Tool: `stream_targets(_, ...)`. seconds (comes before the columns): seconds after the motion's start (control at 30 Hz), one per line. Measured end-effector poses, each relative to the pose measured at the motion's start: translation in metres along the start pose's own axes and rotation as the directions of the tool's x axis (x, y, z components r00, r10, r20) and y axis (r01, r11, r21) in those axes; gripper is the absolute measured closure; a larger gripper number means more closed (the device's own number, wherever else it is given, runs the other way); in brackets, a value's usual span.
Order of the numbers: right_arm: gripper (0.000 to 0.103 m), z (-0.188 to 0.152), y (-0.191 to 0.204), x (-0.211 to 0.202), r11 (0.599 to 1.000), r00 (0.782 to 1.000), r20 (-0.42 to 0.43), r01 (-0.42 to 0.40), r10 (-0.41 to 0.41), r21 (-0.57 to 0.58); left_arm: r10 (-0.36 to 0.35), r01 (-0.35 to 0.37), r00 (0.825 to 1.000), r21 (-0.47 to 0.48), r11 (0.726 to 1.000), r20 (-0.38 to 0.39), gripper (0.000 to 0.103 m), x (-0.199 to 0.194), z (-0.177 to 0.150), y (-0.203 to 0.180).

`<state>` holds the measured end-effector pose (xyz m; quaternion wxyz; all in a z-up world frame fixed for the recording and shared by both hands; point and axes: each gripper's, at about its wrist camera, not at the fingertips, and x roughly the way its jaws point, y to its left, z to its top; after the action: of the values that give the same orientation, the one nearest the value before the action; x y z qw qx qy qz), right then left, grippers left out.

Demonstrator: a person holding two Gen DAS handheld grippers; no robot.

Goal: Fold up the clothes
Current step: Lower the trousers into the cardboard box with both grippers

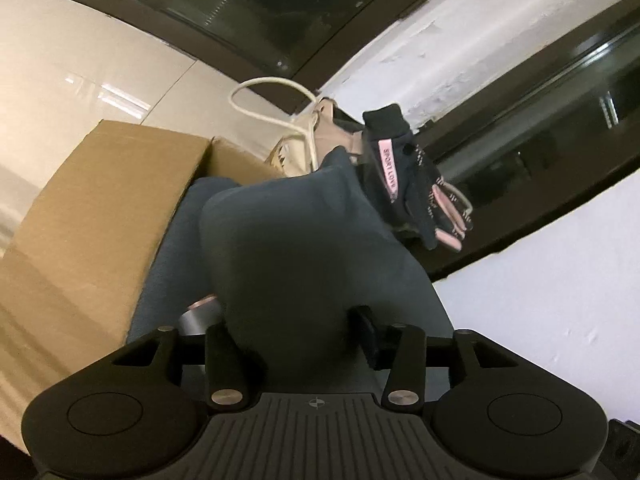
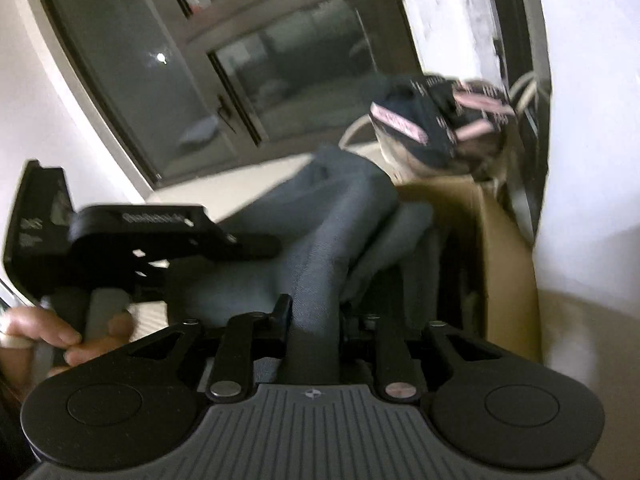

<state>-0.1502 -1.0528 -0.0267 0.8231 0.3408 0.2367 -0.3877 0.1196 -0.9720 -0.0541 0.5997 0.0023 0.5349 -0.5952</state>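
Left wrist view: left gripper (image 1: 294,330) jaws part-open around bunched grey-blue garment (image 1: 288,240), cloth draped over cardboard box (image 1: 92,216). Right gripper (image 2: 316,320) jaws close against same garment fold; grip uncertain.

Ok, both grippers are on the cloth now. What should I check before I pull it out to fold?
1. Left gripper has the grey-blue garment between its fingers: ok.
2. Right gripper grips the same garment: ok.
3. Garment free of the cardboard box: not ok, it lies against the box.
4. Black-and-pink garment apart from the cloth: cannot tell, it sits right behind it.
5. Flat place to fold on: cannot tell, none in view.
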Motion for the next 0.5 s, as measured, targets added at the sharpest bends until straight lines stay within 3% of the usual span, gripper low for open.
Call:
stream_targets(0.07, 0.065, -0.011, -0.003, -0.004, 1.000, 1.000, -0.021, 0.018, -0.018, -0.007, 0.010, -0.010, 1.000, 0.022, 1.000, 0.015, 0.044, -0.004, 0.000, -0.003)
stream_targets(0.13, 0.062, -0.019, -0.009, -0.010, 0.999, 0.998, -0.035, 0.046, -0.047, -0.014, 0.035, -0.038, 0.998, 0.049, 0.998, 0.051, 0.018, -0.008, 0.004, -0.010)
stream_targets(0.17, 0.062, -0.022, -0.010, -0.016, 0.998, 0.997, -0.040, 0.061, -0.062, -0.016, 0.048, -0.054, 0.996, 0.073, 0.996, 0.074, 0.015, -0.014, 0.005, -0.014)
stream_targets(0.33, 0.062, -0.027, -0.001, -0.046, 0.991, 0.993, -0.029, 0.114, -0.116, -0.069, 0.085, -0.121, 0.984, 0.236, 0.964, 0.154, 0.017, -0.049, 0.001, -0.039)
stream_targets(0.43, 0.063, -0.026, 0.012, -0.059, 0.982, 0.992, 0.021, 0.127, -0.126, -0.136, 0.092, -0.140, 0.984, 0.341, 0.930, 0.152, 0.019, -0.057, -0.010, -0.056)
stream_targets(0.5, 0.071, -0.024, 0.021, -0.063, 0.974, 0.991, 0.060, 0.129, -0.120, -0.184, 0.076, -0.116, 0.990, 0.377, 0.919, 0.119, 0.022, -0.060, -0.020, -0.060)
